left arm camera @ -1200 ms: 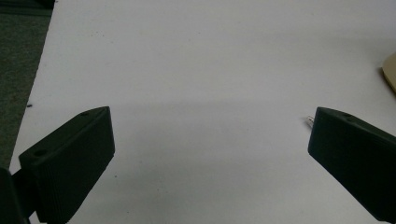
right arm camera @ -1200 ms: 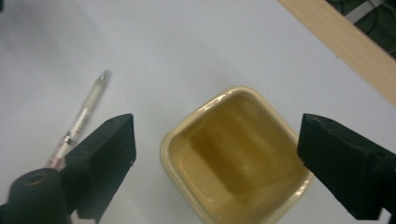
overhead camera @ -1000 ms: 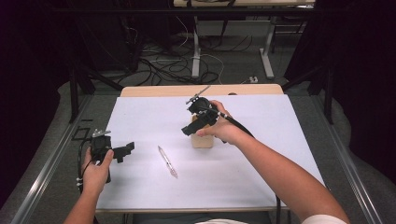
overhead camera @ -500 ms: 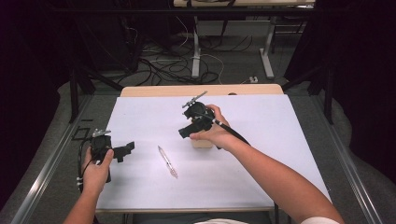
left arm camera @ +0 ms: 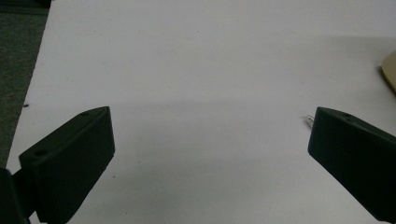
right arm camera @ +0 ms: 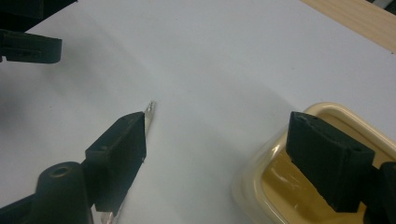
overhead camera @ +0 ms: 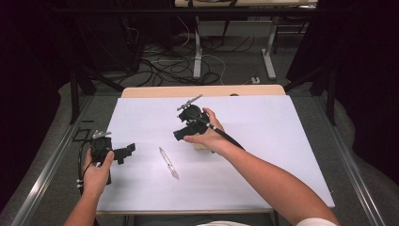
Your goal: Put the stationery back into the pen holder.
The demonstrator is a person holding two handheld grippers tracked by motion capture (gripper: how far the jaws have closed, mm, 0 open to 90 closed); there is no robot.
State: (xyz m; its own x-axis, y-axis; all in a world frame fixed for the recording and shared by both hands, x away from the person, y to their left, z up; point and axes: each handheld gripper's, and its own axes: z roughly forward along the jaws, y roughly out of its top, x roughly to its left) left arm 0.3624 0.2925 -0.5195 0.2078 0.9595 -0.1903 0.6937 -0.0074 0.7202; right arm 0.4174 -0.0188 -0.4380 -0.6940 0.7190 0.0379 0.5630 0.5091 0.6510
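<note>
between both tongs, pen (overhead camera: 168, 163) on table

From my station, the high view sits above the near edge of the white surface (overhead camera: 263, 141), looking forward and down, far enough back to take in the whole sheet and the cabled floor beyond. The left claw (left arm camera: 210, 163) view rides low and close over the surface at its near left, facing right across it. The right claw (right arm camera: 215, 154) view hangs just above mid-surface, looking toward the left. All three share the pen (overhead camera: 168, 163) (right arm camera: 148, 112); its tip peeks in the left claw view (left arm camera: 309, 120).
</note>
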